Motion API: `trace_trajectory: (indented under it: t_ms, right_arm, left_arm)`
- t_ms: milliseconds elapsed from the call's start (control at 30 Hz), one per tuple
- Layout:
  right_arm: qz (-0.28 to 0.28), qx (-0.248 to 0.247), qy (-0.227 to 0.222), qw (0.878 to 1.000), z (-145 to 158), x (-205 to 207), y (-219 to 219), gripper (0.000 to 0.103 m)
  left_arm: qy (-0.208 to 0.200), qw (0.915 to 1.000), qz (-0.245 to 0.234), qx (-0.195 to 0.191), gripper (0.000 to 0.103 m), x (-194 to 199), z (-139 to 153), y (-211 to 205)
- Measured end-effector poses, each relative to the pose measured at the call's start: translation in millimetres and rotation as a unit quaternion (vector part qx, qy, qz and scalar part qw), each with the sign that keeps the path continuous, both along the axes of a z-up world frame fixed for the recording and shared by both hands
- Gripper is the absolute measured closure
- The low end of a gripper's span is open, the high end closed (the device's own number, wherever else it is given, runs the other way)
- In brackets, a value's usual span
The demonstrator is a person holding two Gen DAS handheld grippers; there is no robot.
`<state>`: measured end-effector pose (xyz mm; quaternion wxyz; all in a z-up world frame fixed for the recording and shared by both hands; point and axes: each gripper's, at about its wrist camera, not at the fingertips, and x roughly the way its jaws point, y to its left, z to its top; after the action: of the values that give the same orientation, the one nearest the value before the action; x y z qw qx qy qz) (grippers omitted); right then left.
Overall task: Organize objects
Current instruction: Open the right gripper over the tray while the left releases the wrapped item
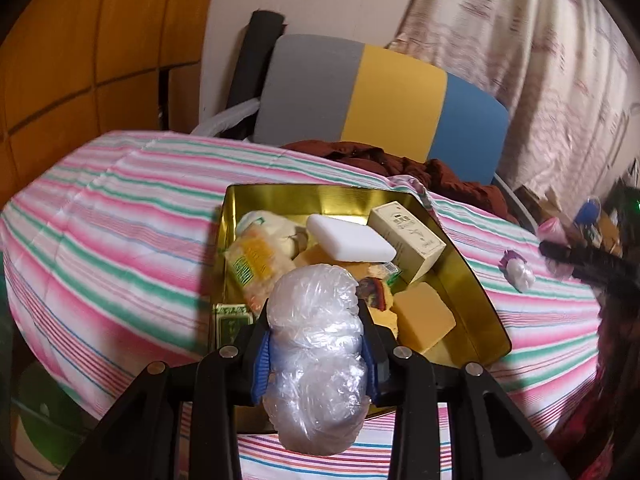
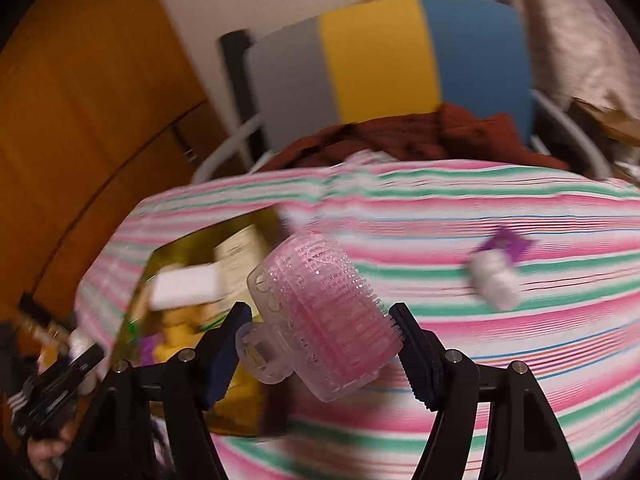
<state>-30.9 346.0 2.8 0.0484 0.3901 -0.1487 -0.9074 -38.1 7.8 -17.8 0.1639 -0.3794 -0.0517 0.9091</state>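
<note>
My left gripper (image 1: 314, 312) is shut on a crumpled clear plastic bundle (image 1: 316, 352), held over the near end of an open gold tin (image 1: 474, 280). The tin holds a white bar (image 1: 352, 238), a cream box (image 1: 408, 236), a yellow block (image 1: 424, 320) and a yellow packet (image 1: 256, 264). My right gripper (image 2: 318, 314) is shut on a pink translucent bristle brush (image 2: 324, 320), above the striped cloth (image 2: 480, 360) just right of the blurred tin (image 2: 176, 256). A small white wrapped item with a purple tag (image 2: 494, 280) lies on the cloth further right.
A small green box (image 1: 232, 320) lies against the tin's left side. Behind the table stands a chair with a grey, yellow and blue back (image 1: 376, 96), with a dark red garment (image 1: 400, 164) on it. A wooden cabinet (image 1: 80, 40) is left, a curtain (image 1: 520, 40) right.
</note>
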Motion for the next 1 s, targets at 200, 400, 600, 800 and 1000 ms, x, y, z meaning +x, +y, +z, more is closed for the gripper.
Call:
trace_trajectory:
  t_ms: [200, 400, 600, 800, 1000]
  right_arm:
    - [0.029, -0.011, -0.009, 0.999, -14.6, -6.2, -48.1, 0.028]
    - [0.028, -0.012, -0.014, 0.999, -25.1, -2.1, -63.2, 0.000]
    - [0.031, 0.051, -0.016, 0.998, -31.8, 6.5, -79.9, 0.000]
    - [0.020, 0.105, 0.015, 0.994, -21.8, 17.9, -92.8, 0.000]
    - [0.022, 0.064, 0.064, 0.996, -1.2, 34.0, -88.2, 0.000]
  left_arm:
    - [-0.007, 0.9999, -0.006, 0.010, 0.067, -0.1, -3.5, 2.5]
    - [-0.004, 0.9997, -0.022, 0.009, 0.067, -1.4, -2.7, 13.6]
    - [-0.011, 0.9996, -0.027, -0.005, 0.066, -4.8, -7.3, 23.0]
    - [-0.004, 0.9992, -0.019, -0.034, 0.058, -7.5, -8.0, 31.0]
    - [0.020, 0.9981, -0.014, -0.056, 0.055, -5.8, -2.0, 36.3]
